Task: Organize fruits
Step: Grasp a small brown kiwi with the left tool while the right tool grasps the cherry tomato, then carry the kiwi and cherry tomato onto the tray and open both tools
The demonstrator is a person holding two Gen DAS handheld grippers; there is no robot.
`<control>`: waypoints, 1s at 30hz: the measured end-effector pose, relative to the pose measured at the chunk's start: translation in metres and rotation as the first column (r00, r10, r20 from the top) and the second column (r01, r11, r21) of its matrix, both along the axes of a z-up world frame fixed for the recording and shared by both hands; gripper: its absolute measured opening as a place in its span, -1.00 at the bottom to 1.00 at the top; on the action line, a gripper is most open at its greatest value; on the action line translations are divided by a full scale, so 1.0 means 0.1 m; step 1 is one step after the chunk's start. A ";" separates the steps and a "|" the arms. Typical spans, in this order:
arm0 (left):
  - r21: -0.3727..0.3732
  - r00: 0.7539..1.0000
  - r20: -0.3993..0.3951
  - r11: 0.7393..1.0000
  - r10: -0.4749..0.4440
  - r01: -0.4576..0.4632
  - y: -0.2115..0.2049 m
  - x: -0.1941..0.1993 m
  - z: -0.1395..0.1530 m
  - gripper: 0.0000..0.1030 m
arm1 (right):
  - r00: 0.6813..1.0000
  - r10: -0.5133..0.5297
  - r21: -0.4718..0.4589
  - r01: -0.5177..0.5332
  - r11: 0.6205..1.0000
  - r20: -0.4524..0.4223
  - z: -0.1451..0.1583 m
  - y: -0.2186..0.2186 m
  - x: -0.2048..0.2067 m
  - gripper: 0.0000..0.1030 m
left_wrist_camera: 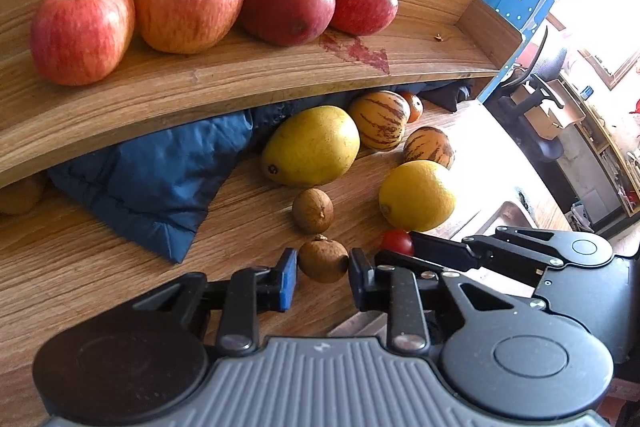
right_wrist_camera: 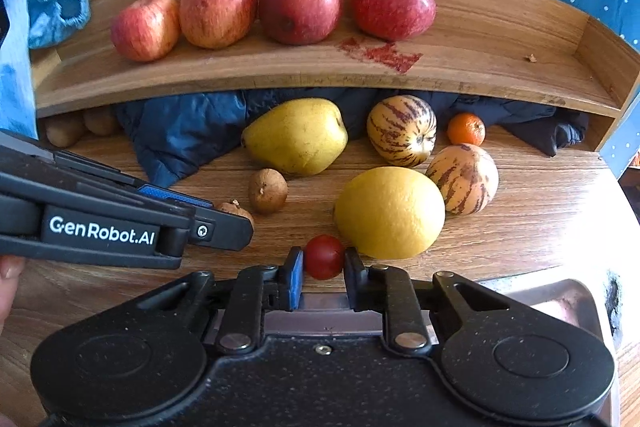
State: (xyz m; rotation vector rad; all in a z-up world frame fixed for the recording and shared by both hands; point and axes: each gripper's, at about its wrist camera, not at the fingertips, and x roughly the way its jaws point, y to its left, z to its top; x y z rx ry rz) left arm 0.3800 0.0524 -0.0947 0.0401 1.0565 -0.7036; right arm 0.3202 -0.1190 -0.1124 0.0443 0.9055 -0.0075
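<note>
Two hand-held grippers pinch fruit beside the lemon [right_wrist_camera: 389, 213]: left [left_wrist_camera: 323, 269] a brown fruit [left_wrist_camera: 323, 259], right [right_wrist_camera: 323, 264] a cherry tomato [right_wrist_camera: 324, 256]; overtightening could burst the tomato.

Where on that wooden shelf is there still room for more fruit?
The shelf is bare from the rightmost apple to its right end wall, apart from a red stain. Its left half is crowded: four apples side by side.

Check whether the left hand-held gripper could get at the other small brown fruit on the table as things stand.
Probably not right away: the left hand-held gripper already has a brown fruit between its fingers. The other brown fruit lies just ahead on the table, uncovered.
</note>
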 end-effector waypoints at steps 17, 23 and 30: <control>0.025 0.994 0.017 0.994 -0.108 0.107 -0.39 -0.85 0.16 -0.42 | 0.994 -0.026 -0.011 0.028 1.000 0.107 0.37 -0.27 -1.19 -0.56; 0.031 0.989 0.007 0.989 -0.147 0.147 -0.50 -1.22 0.16 -0.42 | 0.996 -0.055 0.004 0.055 0.998 0.077 0.34 -0.35 -1.59 -0.56; 0.049 0.990 -0.026 0.989 -0.137 0.139 -0.53 -1.48 0.09 -0.42 | 0.999 -0.035 0.016 0.035 0.999 0.038 0.27 -0.37 -1.86 -0.56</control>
